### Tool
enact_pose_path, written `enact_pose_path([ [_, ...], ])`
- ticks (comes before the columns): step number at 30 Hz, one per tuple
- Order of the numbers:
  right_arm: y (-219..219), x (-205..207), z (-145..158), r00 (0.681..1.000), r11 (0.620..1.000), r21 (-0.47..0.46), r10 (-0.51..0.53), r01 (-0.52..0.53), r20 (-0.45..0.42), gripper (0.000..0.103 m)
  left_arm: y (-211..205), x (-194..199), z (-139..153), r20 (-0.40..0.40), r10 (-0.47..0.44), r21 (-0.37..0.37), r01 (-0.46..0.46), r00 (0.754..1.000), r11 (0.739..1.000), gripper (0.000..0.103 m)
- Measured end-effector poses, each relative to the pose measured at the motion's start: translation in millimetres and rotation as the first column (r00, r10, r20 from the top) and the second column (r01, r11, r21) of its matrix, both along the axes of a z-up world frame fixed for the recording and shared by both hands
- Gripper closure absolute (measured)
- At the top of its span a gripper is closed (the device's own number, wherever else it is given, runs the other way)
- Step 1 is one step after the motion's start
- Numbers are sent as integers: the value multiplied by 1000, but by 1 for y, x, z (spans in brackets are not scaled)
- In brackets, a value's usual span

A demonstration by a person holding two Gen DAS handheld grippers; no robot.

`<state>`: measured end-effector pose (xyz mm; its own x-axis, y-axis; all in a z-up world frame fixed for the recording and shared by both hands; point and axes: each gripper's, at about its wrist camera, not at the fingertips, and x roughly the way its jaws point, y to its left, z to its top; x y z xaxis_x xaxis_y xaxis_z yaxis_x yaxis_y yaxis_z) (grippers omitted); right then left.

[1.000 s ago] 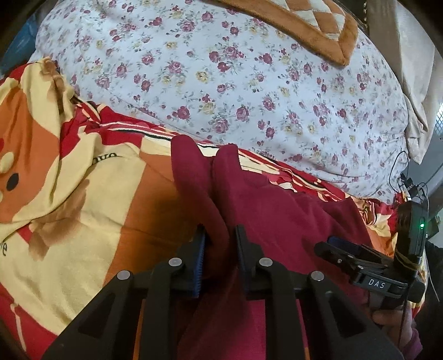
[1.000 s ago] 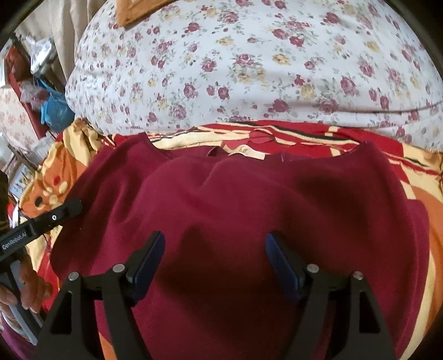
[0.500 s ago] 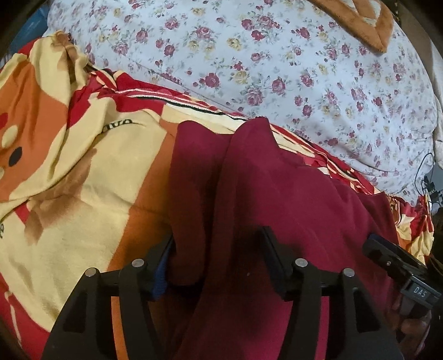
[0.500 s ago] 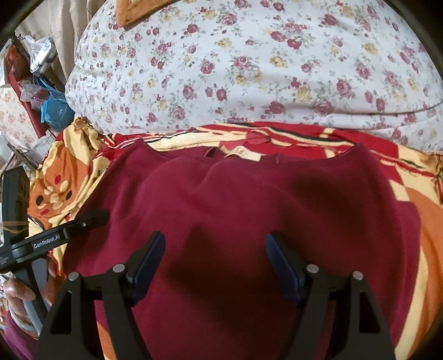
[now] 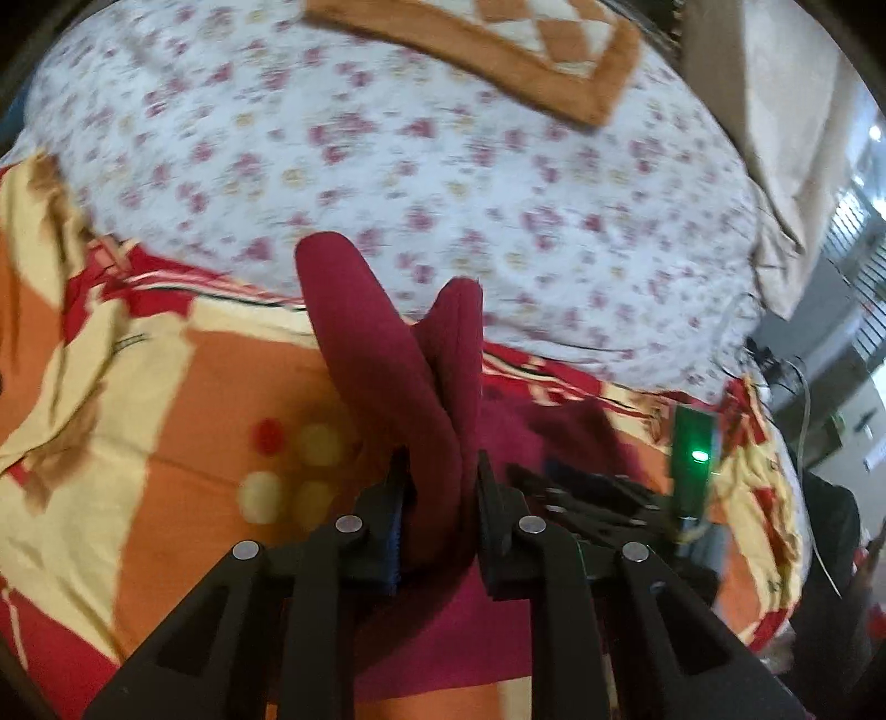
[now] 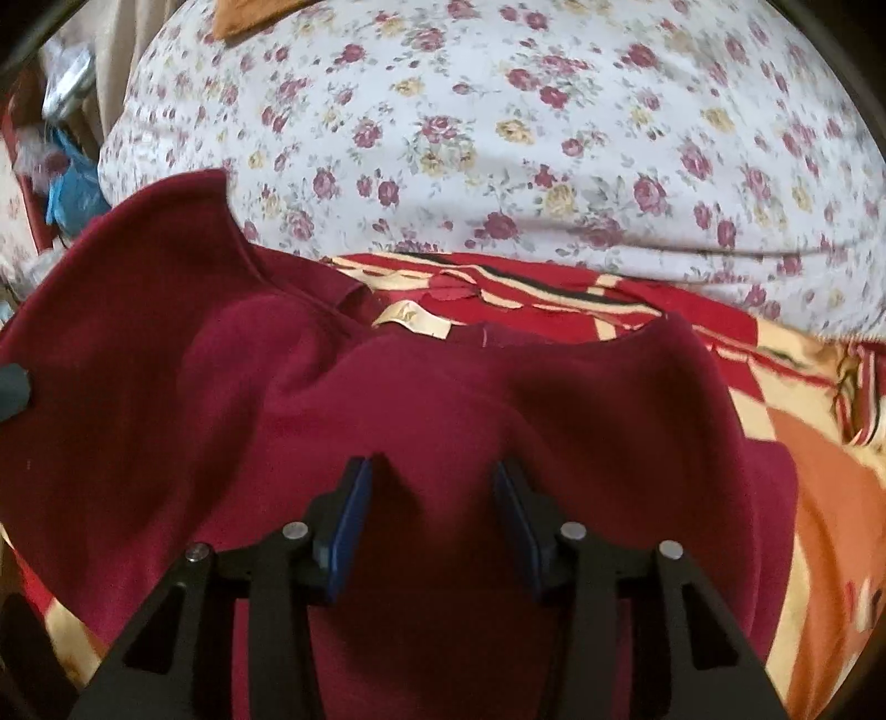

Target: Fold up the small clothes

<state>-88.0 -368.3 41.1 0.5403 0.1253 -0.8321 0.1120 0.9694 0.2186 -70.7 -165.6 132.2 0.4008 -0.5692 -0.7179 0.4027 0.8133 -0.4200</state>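
A dark red small garment (image 6: 443,432) lies on an orange, yellow and red blanket (image 5: 166,399). My left gripper (image 5: 440,487) is shut on a raised fold of the garment (image 5: 398,376), which stands up between its fingers. In the right wrist view that lifted left side (image 6: 122,310) rises at the left. My right gripper (image 6: 434,520) has narrowed onto a pinched ridge of the garment's cloth near its lower middle. A cream neck label (image 6: 412,324) shows at the collar. The right gripper's body (image 5: 598,493) shows in the left wrist view, with a green light.
A large white floral quilt (image 6: 498,127) bulges just behind the garment. An orange-bordered cloth (image 5: 498,50) lies on top of it. Blue bags and clutter (image 6: 66,166) sit at the far left. Cables and a window grille (image 5: 853,266) are at the right.
My left gripper opened and then closed again on the garment's left edge and lifted it. My right gripper closed from wide open onto the cloth. The collar label came into view.
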Motion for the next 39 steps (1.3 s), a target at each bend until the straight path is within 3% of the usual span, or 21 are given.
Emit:
enact_pose_path([
  [2,-10,-1,1,1000,996,83,-29,29,2,54,-22,-3,5,12,-37,13,37,999,999,95],
  [5,-41,-9,3,994,950,292,-113,107,2,48,-53,-9,4,16,-91,34,90,996,995,95],
  [7,-65,-18,1,980,873,457,-200,170,18,36,-68,-12,-1,10,-118,51,117,993,992,95],
  [9,-89,-28,-9,959,756,619,-284,213,17,31,-86,-16,-11,-9,-146,71,146,989,987,95],
  [13,-104,-34,-21,945,639,737,-327,221,0,30,-102,-23,-31,-63,-165,80,169,984,982,95],
  [18,-109,-39,-25,938,556,814,-346,171,39,20,-112,-29,-51,-113,-196,74,205,974,976,95],
  [21,-107,-33,-22,948,575,802,-317,162,36,19,-110,-32,-48,-129,-212,36,219,969,975,94],
  [26,-87,-16,-9,983,726,674,-185,135,2,16,-95,-41,-36,-138,-249,24,255,959,967,89],
  [29,-78,-14,-8,991,779,618,-137,110,-4,16,-76,-48,-21,-115,-248,18,251,962,968,87],
  [32,-72,-14,-7,992,808,582,-124,94,12,18,-53,-43,-13,-97,-201,12,203,975,979,75],
  [34,-65,-13,-6,994,828,558,-99,62,37,34,-37,-32,-14,-99,-149,12,151,984,989,69],
  [36,-57,-12,-6,996,848,530,-71,30,57,71,-23,-17,-21,-116,-74,18,76,991,997,69],
  [39,-60,-19,1,993,845,534,-79,22,86,81,-13,1,-34,-151,-11,17,14,989,1000,69],
])
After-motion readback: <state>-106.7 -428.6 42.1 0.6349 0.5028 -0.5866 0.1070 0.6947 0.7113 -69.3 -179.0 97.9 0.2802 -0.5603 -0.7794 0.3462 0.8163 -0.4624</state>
